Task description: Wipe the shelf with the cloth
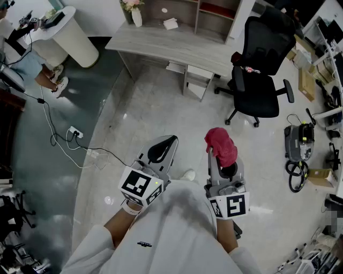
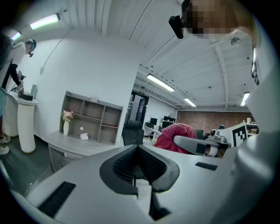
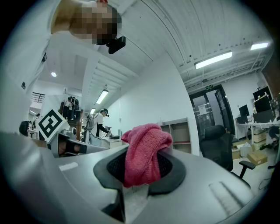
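pinching red cloth (image 3: 144, 153) in clamped right gripper (image 1: 224, 167), bulk bunched loose above; carrying left gripper (image 1: 161, 150) closed, empty. standing well apart from shelf (image 2: 92, 120). risking slip-out, or bare-jaw scraping on contact.

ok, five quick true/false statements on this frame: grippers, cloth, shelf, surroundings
1. The right gripper is shut on the pink cloth. True.
2. The left gripper holds a second cloth. False: its jaws are together with nothing between them.
3. The cloth is pressed against the shelf. False: the shelf stands on the desk across the floor, well away from both grippers.
4. A black office chair stands beside the desk. True.
5. The vase of flowers lies on the floor. False: it stands upright on the desk, next to the shelf.
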Tool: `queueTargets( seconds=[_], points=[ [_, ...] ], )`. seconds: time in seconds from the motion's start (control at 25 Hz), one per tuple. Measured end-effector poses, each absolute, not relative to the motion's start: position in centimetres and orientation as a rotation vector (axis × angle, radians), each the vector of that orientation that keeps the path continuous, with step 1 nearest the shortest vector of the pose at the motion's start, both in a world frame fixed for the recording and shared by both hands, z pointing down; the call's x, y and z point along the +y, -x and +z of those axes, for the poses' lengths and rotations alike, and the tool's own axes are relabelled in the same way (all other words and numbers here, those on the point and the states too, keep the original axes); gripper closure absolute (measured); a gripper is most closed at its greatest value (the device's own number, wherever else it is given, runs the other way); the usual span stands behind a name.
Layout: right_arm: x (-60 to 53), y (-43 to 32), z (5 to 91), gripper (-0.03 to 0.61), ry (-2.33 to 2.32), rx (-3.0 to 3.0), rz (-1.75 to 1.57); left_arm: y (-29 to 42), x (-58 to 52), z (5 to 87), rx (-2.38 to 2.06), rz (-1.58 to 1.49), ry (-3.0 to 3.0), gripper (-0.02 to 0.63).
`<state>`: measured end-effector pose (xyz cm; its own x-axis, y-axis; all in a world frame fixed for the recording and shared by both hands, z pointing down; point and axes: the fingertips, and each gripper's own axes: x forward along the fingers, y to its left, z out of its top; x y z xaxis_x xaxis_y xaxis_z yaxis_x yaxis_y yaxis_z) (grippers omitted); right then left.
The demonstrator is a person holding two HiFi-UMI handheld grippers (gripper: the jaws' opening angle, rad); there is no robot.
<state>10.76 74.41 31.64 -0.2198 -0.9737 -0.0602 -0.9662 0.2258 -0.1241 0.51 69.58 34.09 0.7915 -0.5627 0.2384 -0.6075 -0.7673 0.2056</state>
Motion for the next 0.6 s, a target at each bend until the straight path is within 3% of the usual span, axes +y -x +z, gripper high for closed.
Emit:
queueTargets(
  seconds=[0.6],
  points=[
    [72.6, -6.4, 30.2, 0.485, 1.787, 2.347, -0.114, 3.4, 68.8, 33.8, -0.921, 0.181, -2.660, 0.611]
  ],
)
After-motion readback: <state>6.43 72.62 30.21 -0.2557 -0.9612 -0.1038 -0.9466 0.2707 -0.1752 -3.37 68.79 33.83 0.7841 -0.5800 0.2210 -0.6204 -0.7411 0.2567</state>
